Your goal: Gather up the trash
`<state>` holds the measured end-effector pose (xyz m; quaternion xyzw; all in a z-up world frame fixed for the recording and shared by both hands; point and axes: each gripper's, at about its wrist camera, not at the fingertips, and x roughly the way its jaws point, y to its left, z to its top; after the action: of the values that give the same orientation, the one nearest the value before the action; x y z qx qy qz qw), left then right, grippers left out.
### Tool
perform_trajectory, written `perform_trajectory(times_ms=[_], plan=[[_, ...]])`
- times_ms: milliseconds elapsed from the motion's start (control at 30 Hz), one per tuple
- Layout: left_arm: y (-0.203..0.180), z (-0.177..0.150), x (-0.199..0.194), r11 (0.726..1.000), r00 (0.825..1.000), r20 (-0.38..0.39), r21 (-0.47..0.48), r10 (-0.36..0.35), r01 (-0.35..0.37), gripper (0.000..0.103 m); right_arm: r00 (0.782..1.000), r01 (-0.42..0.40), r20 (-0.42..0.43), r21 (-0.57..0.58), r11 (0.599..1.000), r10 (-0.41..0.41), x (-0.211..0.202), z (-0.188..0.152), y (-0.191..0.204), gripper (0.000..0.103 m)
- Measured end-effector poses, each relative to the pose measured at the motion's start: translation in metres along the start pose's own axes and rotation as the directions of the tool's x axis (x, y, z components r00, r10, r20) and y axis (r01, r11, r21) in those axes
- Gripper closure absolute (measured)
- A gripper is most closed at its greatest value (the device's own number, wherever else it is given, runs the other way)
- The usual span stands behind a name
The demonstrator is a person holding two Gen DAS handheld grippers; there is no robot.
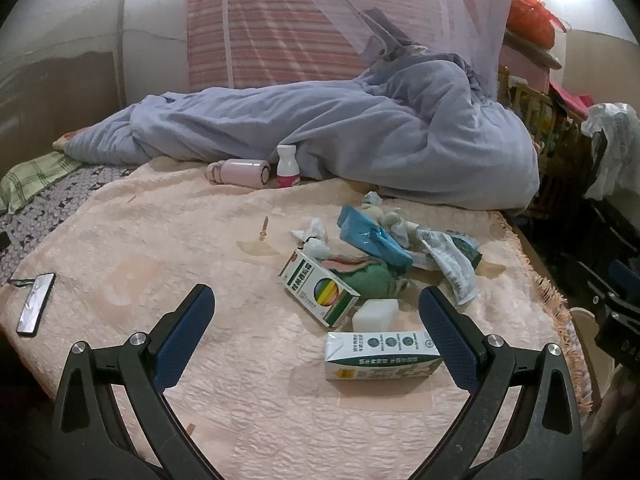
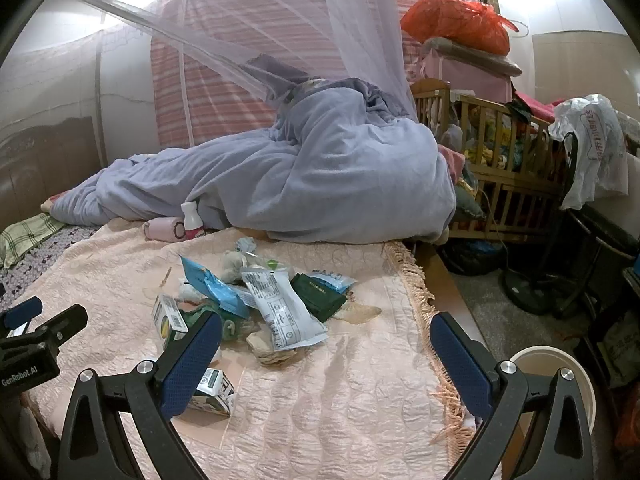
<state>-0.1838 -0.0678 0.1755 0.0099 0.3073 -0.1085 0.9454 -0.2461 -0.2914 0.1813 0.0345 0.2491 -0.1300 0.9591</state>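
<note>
Trash lies heaped on a pink bedspread (image 1: 200,240): a white-and-green carton (image 1: 380,356) lying flat nearest me, a green-and-white box (image 1: 318,290), a white block (image 1: 376,314), a blue wrapper (image 1: 372,236), a white printed pouch (image 1: 452,264) and crumpled tissue (image 1: 314,234). My left gripper (image 1: 316,316) hovers open above the bedspread, the carton just inside its right finger. My right gripper (image 2: 326,344) is open too, over the bed's fringed edge, with the pouch (image 2: 286,312), blue wrapper (image 2: 212,284), dark green packet (image 2: 320,292) and carton (image 2: 212,392) ahead and to the left. The left gripper's body (image 2: 36,332) shows at the left edge.
A pale bin (image 2: 560,380) stands on the floor right of the bed. A lilac duvet (image 1: 340,136) is bunched at the back, with a pink flask (image 1: 240,172) and small white bottle (image 1: 287,166) before it. A phone (image 1: 36,304) lies left. A wooden crib (image 2: 500,160) stands right.
</note>
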Motion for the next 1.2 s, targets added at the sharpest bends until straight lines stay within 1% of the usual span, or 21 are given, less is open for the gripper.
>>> perform_trajectory(times_ms=[167, 367, 933, 1200], plan=[[-0.002, -0.001, 0.003, 1.0, 1.0, -0.01, 0.014, 0.012, -0.011, 0.001, 1.0, -0.004, -0.013, -0.003, 1.0, 0.003, 0.005, -0.004, 0.002, 0.0], [0.0, -0.003, 0.006, 1.0, 1.0, -0.02, 0.006, 0.012, -0.012, 0.001, 1.0, -0.007, -0.024, -0.008, 1.0, 0.007, 0.008, -0.007, 0.005, 0.0], [0.0, -0.003, 0.006, 1.0, 1.0, -0.019, 0.009, 0.011, -0.011, 0.001, 0.999, -0.025, -0.03, -0.035, 0.999, 0.024, 0.01, -0.006, 0.012, 0.0], [0.002, -0.002, 0.009, 1.0, 1.0, -0.015, 0.02, 0.014, -0.013, 0.001, 0.998, -0.034, -0.06, -0.032, 0.999, 0.032, 0.015, -0.007, 0.009, 0.0]])
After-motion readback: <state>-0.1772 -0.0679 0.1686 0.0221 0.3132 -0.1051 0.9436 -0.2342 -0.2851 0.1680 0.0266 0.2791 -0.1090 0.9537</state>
